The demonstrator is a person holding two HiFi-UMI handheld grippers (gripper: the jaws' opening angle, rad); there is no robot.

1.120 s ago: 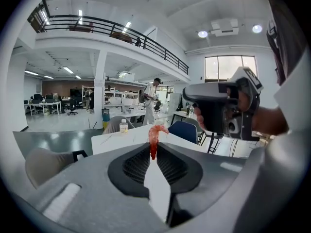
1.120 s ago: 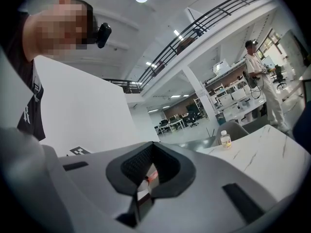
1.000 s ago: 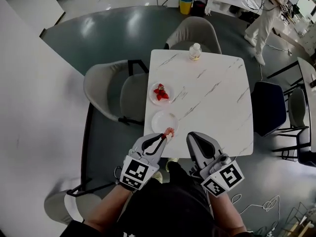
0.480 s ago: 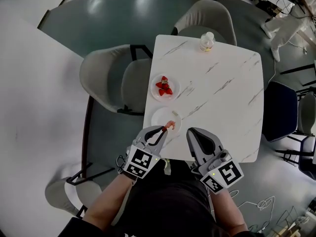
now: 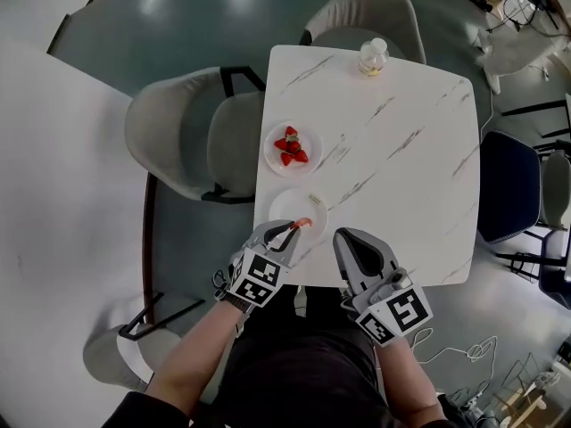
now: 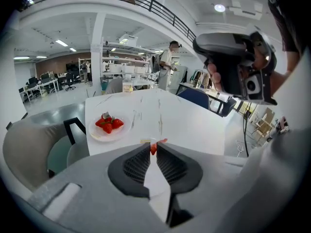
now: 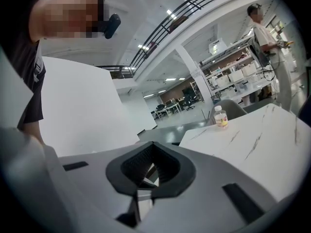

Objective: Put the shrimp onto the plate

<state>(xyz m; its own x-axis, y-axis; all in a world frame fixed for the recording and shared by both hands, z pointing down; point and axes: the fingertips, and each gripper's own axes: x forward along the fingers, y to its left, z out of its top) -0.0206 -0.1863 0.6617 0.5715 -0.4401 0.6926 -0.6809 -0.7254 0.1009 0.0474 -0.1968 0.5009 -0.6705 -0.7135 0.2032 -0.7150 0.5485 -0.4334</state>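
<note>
A small orange-pink shrimp [image 5: 304, 223] is pinched in the tips of my left gripper [image 5: 294, 228], which is shut on it. The shrimp hangs over the near rim of an empty white plate [image 5: 287, 205] at the table's front left. In the left gripper view the shrimp [image 6: 162, 141] pokes out just past the left gripper [image 6: 153, 146], and the empty plate is almost wholly hidden behind the jaws. My right gripper [image 5: 343, 236] hovers at the table's near edge, to the right of the plate. In its own view the right gripper [image 7: 153, 144] is shut and holds nothing.
A second white plate [image 5: 276, 158] with strawberries [image 5: 291, 145] sits just beyond the empty one. A small bottle [image 5: 373, 57] stands at the far edge of the white marble table [image 5: 401, 159]. Grey chairs [image 5: 178, 136] stand to the left and far side; a dark chair [image 5: 508, 185] to the right.
My left gripper has carried the shrimp forward from the table's near edge to above the empty plate's near rim. The right gripper has stayed shut by the table's edge.
</note>
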